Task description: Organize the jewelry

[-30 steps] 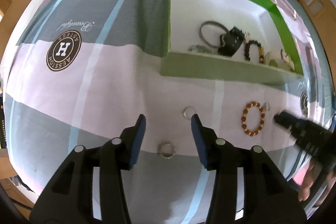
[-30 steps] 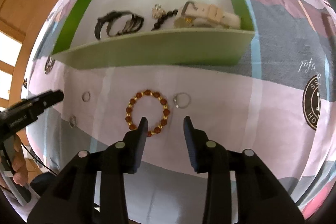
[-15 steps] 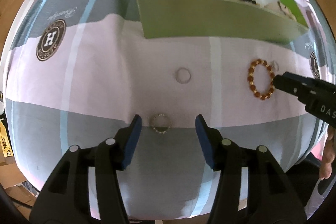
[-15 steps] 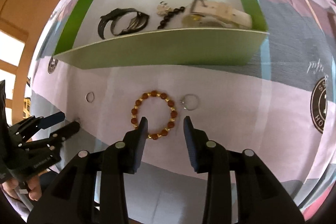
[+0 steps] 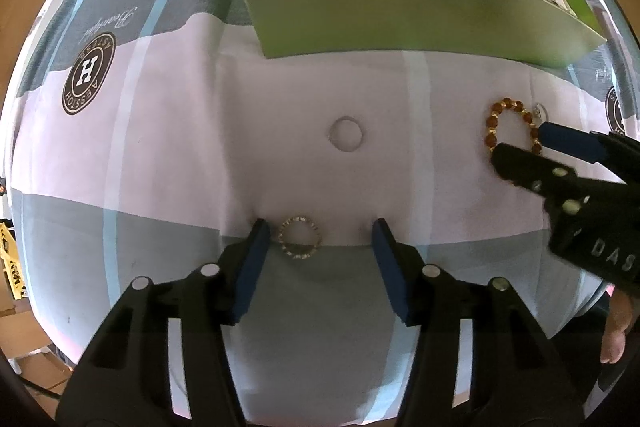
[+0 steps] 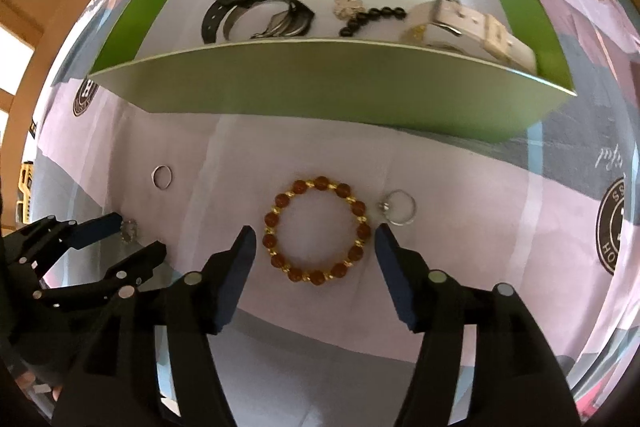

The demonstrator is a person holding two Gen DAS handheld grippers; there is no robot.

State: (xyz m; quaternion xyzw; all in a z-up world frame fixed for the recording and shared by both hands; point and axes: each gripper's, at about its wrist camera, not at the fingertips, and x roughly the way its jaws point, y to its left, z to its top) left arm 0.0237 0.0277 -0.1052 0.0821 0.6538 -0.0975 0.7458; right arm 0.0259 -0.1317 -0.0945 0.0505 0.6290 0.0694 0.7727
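- While both claws sit low over the bedsheet (image 5: 168, 163), the step in hand looks like a double pick-up, one loose piece per claw, each bound for the green box (image 6: 328, 83); nothing is gripped yet.
- Left gripper (image 5: 318, 239): jaws wide, empty; the small beaded ring (image 5: 300, 237) lies between the tips, close against the left finger and well off the other; it sits well out from the box's near wall.
- Right gripper (image 6: 312, 241): jaws wide, empty; the amber bead bracelet (image 6: 316, 231) lies flat between the tips, nearly filling the gap, out in front of the same wall.
- Still loose on the sheet: a plain ring (image 5: 347, 134) between the box and the beaded ring; a silver ring with a stone (image 6: 398, 207) just beside the bracelet, on its right.
- Already in the box: a black watch (image 6: 256, 13), a string of dark beads (image 6: 370, 17), a white strap (image 6: 476, 25).
- Next move, as judged: close each claw squarely on its piece; the left wants centring first, as the ring is thin and flat and may slide or slip under a finger; the bracelet may buckle when squeezed; then lift over the wall and release inside.
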